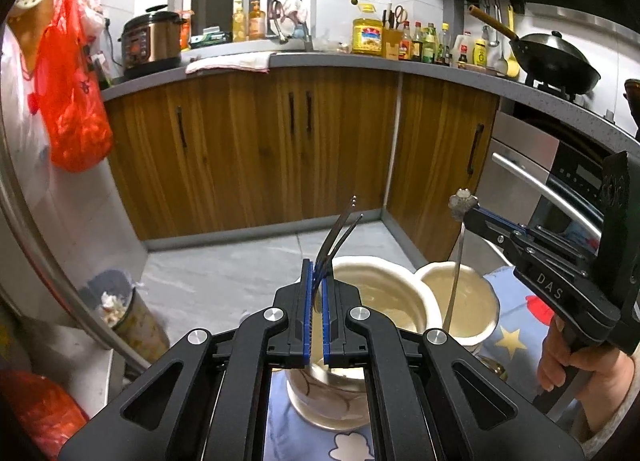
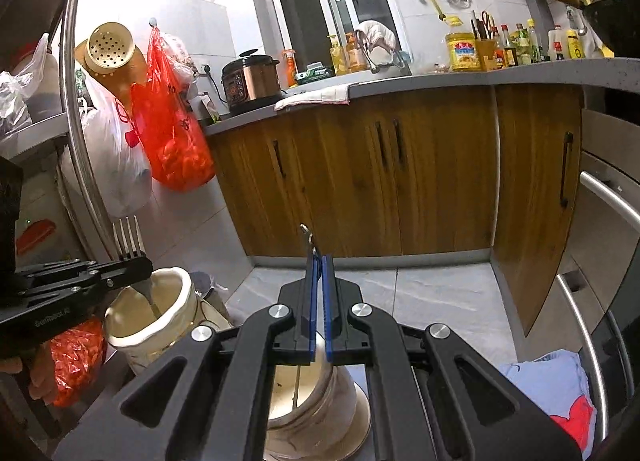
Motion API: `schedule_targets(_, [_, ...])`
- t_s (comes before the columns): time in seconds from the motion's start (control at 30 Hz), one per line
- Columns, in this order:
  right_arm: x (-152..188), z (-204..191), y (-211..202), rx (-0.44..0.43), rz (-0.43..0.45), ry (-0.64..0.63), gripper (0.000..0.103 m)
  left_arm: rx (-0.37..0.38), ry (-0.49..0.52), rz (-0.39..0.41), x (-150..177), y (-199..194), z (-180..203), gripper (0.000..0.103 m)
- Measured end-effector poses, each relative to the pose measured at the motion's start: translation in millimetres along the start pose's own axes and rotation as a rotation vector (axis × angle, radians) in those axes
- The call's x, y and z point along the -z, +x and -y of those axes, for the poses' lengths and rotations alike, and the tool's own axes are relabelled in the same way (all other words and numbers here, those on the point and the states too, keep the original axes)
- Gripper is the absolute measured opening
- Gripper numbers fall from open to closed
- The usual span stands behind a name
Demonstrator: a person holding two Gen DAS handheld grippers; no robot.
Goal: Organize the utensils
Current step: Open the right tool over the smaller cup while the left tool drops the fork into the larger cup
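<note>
My left gripper (image 1: 317, 273) is shut on a metal fork (image 1: 340, 233), tines up, its handle reaching down into the left cream ceramic jar (image 1: 400, 293). In the right wrist view the left gripper (image 2: 128, 267) holds the fork (image 2: 128, 239) over that jar (image 2: 176, 301). My right gripper (image 2: 320, 269) is shut on a thin metal utensil (image 2: 308, 239) with an ornate handle end, its shaft hanging into the second cream jar (image 2: 320, 401). In the left wrist view the right gripper (image 1: 472, 217) holds the utensil (image 1: 460, 245) in that jar (image 1: 476, 301).
Both jars stand on a blue patterned cloth (image 1: 512, 337). Wooden cabinets (image 1: 260, 149) and a grey counter (image 1: 360, 61) lie ahead. A bin (image 1: 120, 313) sits on the floor at left, red bags (image 1: 72, 101) hang on the wall, and a steel oven handle (image 1: 540, 189) is at right.
</note>
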State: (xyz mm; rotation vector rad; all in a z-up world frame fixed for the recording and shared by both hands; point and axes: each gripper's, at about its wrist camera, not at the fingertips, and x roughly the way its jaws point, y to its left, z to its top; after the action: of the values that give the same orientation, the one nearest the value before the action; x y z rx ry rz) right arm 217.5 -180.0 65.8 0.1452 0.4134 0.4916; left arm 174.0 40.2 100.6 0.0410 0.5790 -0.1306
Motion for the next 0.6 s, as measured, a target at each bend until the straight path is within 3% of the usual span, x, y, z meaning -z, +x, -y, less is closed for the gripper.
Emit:
schedule_targets(0.1, [0, 4, 1, -0.002, -0.009, 0.019, 0.002, -0.007, 0.001, 0.0, 0, 0, -1, 0.003])
schedule_targets(0.33, [-3, 7, -1, -0.006, -0.026, 0.041, 0.004, -0.019, -0.013, 0.009, -1, -3, -4, 0.017])
schedule_targets(0.47, [-6, 8, -7, -0.006, -0.024, 0.062, 0.027, -0.03, -0.018, 0.01, -1, -6, -4, 0.02])
schedule_targets(0.5, [-8, 9, -10, -0.009, -0.022, 0.066, 0.028, -0.034, -0.019, 0.009, -1, -7, -4, 0.021])
schedule_targets(0.57, [-10, 8, -16, -0.006, -0.024, 0.065, 0.033, -0.038, -0.022, 0.013, -1, -12, -4, 0.027])
schedule_targets(0.6, [-11, 7, -22, -0.008, -0.025, 0.067, 0.041, -0.04, -0.023, 0.019, 0, -17, -3, 0.037])
